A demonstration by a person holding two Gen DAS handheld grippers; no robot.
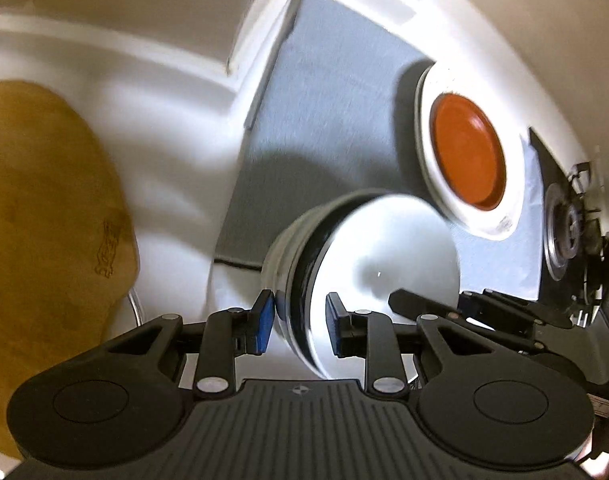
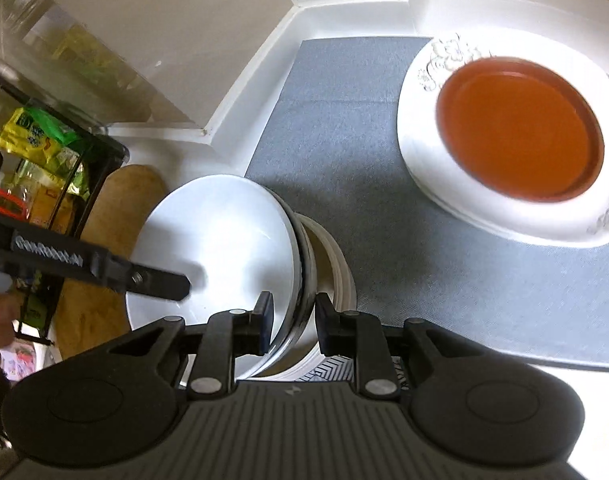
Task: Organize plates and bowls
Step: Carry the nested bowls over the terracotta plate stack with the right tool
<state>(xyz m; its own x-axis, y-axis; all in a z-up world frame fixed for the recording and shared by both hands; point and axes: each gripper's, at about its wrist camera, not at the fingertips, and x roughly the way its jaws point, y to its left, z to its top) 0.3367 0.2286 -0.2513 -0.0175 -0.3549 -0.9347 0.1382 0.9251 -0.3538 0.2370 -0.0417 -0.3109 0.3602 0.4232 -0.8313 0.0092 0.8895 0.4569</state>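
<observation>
White bowl (image 2: 216, 248) tilted on edge, both jaws gripping rim

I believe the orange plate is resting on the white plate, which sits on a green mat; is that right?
Not quite: the mat is grey, not green, as the right wrist view shows. The orange plate does rest on the white plate.

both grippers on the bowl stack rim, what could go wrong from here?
1. The left gripper and right gripper each pinch only the rim of the white bowl; the bowls nested below could slip out or the stack tilt.
2. Part of the stack sits off the grey mat on the smooth white counter, so it may slide.
3. The white plate holding the orange dish is close; a swing could clip it.
</observation>
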